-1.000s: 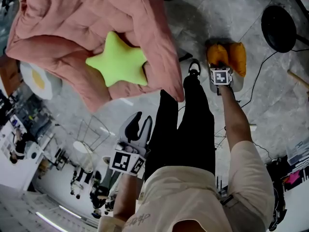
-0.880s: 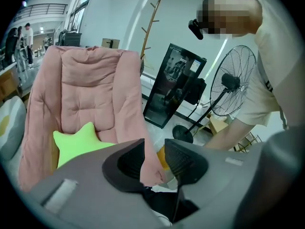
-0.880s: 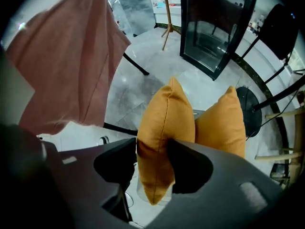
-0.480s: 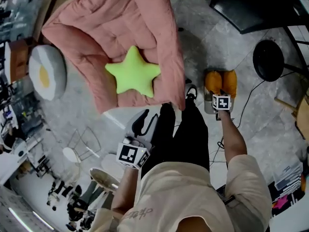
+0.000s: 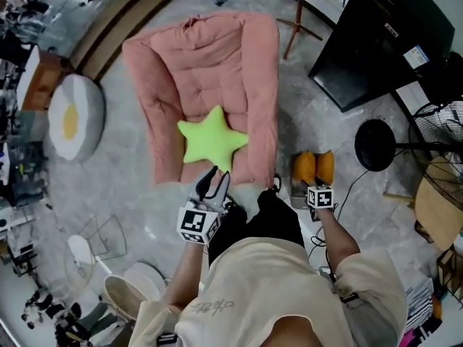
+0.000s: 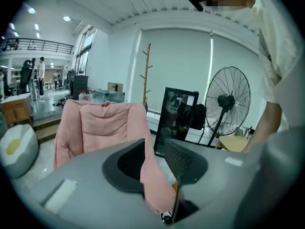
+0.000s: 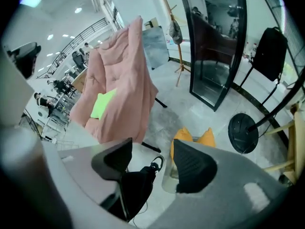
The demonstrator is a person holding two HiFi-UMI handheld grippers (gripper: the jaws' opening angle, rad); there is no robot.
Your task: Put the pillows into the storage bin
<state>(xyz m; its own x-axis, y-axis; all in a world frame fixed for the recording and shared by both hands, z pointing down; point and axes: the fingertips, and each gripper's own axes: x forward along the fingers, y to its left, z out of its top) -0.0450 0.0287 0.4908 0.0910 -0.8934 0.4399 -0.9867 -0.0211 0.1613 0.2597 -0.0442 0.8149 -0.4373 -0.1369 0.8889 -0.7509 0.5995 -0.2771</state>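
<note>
Standing between pickups, by my read: the orange pillow (image 5: pixel 312 168) sits in the bin (image 5: pixel 296 189) at right centre, and the star pillow (image 5: pixel 211 139) lies mid-frame on the chair (image 5: pixel 210 63). The left gripper (image 5: pixel 217 176) is open and empty just below the star. The right gripper (image 7: pixel 152 154), whose jaws have just been opening, holds nothing. The next move likely calls for pinching the star.

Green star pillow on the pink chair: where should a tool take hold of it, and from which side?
Probably one of the two points nearest the person of the green star pillow, coming from the pink chair's open front edge. It lies flat on the seat, its middle looks too broad to pinch, the points taper, and the left tool hangs open just in front of them.
</note>
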